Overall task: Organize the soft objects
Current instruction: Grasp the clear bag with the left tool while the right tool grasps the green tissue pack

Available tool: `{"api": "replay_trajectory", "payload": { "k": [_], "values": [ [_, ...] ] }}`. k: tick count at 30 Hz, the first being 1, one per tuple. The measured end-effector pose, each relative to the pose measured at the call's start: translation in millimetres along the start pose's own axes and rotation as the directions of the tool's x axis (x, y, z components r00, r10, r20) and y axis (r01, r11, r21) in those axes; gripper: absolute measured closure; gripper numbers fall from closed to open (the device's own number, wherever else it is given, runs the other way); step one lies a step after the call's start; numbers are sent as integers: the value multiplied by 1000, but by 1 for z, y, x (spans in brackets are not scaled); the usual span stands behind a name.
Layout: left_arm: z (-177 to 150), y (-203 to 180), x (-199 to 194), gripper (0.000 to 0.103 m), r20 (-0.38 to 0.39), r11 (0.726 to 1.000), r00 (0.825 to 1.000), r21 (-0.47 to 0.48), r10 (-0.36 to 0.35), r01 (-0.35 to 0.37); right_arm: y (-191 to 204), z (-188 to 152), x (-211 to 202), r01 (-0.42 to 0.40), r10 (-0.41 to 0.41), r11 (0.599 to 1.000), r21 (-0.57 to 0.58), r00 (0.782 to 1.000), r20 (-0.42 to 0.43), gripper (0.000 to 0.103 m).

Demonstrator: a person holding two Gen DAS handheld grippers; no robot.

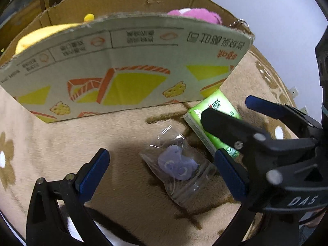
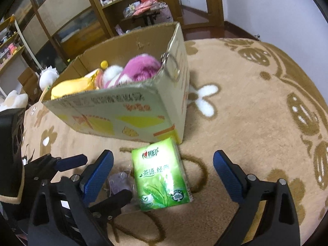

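Because the cardboard box (image 2: 127, 110) already held plush toys, both tools hung spread-jawed over the rug (image 2: 256, 102) beside it, the left gripper (image 1: 162, 168) straddling a clear bag (image 1: 180, 172), the right gripper (image 2: 163, 170) the green tissue pack (image 2: 162, 174).

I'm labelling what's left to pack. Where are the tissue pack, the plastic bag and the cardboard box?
tissue pack (image 2: 162, 180), right wrist view, middle of its green front.
plastic bag (image 1: 180, 170), left wrist view, over the purple item inside.
cardboard box (image 2: 114, 110), right wrist view, its printed near wall.
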State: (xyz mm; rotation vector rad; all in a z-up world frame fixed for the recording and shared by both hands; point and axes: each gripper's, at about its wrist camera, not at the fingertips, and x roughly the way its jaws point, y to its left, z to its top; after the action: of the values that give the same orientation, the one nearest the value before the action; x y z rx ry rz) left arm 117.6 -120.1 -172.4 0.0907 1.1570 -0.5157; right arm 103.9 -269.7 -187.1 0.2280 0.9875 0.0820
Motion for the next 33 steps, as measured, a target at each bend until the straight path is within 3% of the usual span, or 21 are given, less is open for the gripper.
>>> {"api": "replay_trajectory", "payload": {
  "k": [7,17,26,33],
  "values": [
    [1,-4,7,2,1,1000,1000,1,-20,20,-1,-5,23,-11,11,1000,-3,996,-85,18],
    [3,-8,21,2,-12,1000,1000,0,4,-4,-5,-4,26,6,-4,1000,16,996,-90,36],
    [-1,-28,36,4,-39,996,997,60,71,-69,-6,-5,25,6,-4,1000,20,995,-97,36],
    [-10,-24,25,22,-48,995,995,57,87,-84,-4,-11,24,27,-28,1000,-4,993,-112,39]
  ]
}}
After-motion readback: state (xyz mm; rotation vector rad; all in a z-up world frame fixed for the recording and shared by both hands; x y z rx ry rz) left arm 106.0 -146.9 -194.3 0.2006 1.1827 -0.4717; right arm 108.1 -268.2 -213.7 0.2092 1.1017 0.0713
